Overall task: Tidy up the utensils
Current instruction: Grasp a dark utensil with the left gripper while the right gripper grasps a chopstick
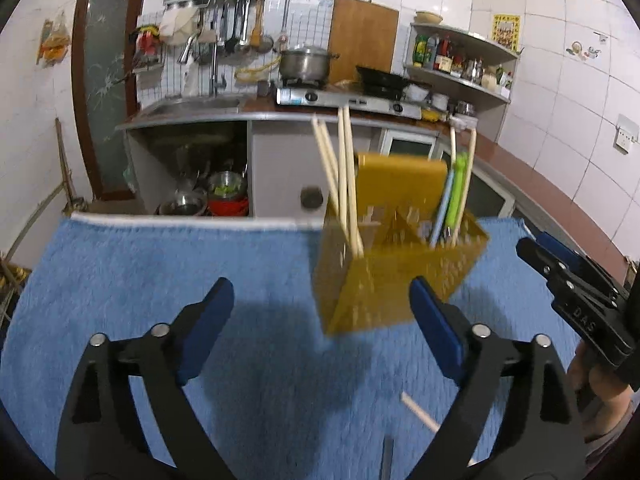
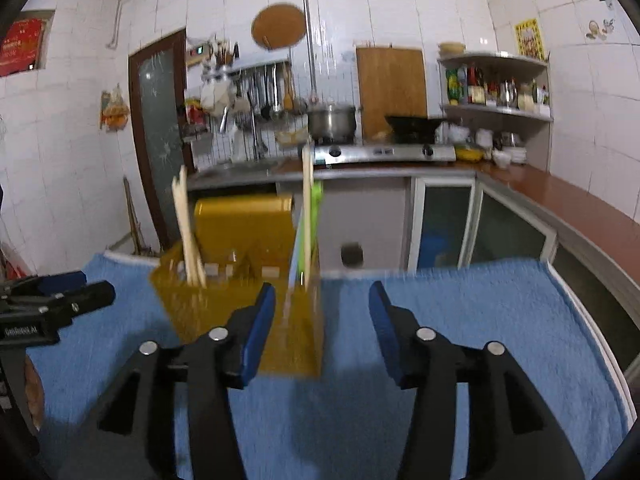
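Note:
A yellow perforated utensil holder [image 1: 396, 268] stands on the blue towel [image 1: 160, 272]; it also shows in the right wrist view [image 2: 240, 280]. Wooden chopsticks [image 1: 344, 184] stand in its left compartment, and a green utensil [image 1: 458, 192] with more chopsticks stands in its right one. One loose chopstick [image 1: 420, 412] lies on the towel near my left gripper [image 1: 320, 308], which is open and empty, just in front of the holder. My right gripper [image 2: 322, 308] is open and empty, right of the holder; it also shows in the left wrist view [image 1: 536, 252].
The towel-covered table ends at its far edge [image 1: 180, 220]. Beyond stands a kitchen counter with a sink [image 1: 192, 106], a gas stove [image 1: 348, 98] with a pot, and a corner shelf [image 1: 460, 60] of bottles. The towel [image 2: 480, 320] extends to the right.

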Motion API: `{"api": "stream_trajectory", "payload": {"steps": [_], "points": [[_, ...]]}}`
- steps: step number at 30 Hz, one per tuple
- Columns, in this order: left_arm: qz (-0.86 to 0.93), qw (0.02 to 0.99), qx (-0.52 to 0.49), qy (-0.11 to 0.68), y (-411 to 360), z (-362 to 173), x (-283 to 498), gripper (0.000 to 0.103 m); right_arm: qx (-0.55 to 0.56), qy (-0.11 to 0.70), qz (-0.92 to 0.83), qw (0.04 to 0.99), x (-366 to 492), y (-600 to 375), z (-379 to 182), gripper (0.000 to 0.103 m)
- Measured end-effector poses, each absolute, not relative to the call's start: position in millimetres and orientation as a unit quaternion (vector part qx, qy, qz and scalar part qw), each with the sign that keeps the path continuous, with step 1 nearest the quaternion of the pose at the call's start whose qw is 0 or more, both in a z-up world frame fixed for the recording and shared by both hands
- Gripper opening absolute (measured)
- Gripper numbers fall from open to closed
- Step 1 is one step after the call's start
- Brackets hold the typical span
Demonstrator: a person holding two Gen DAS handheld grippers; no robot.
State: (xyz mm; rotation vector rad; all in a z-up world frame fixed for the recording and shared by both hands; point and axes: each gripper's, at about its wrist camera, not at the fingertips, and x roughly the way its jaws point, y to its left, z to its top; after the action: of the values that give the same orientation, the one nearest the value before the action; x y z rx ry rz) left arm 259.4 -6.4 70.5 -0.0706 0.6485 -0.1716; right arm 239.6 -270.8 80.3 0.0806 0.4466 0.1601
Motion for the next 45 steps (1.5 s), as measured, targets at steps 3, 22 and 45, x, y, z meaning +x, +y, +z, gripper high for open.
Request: {"api": "stream_trajectory", "payload": {"steps": [3,22,45], "points": [[-0.086,0.936,-0.029,0.34,-7,53,240,0.091,0.034,0.242,0.078,0.966,215,-271,66,0.059],[-0.12,0.879,0.026,0.461,-50,-45,185,0.066,0.039,0.319,0.013,0.947,170,-296,-2,0.063],[-0.094,0.891,0.017,0.443,-37,-43,188,0.009,0.023,0.346,0.082,0.935,172,-247,-7,0.063]]}}
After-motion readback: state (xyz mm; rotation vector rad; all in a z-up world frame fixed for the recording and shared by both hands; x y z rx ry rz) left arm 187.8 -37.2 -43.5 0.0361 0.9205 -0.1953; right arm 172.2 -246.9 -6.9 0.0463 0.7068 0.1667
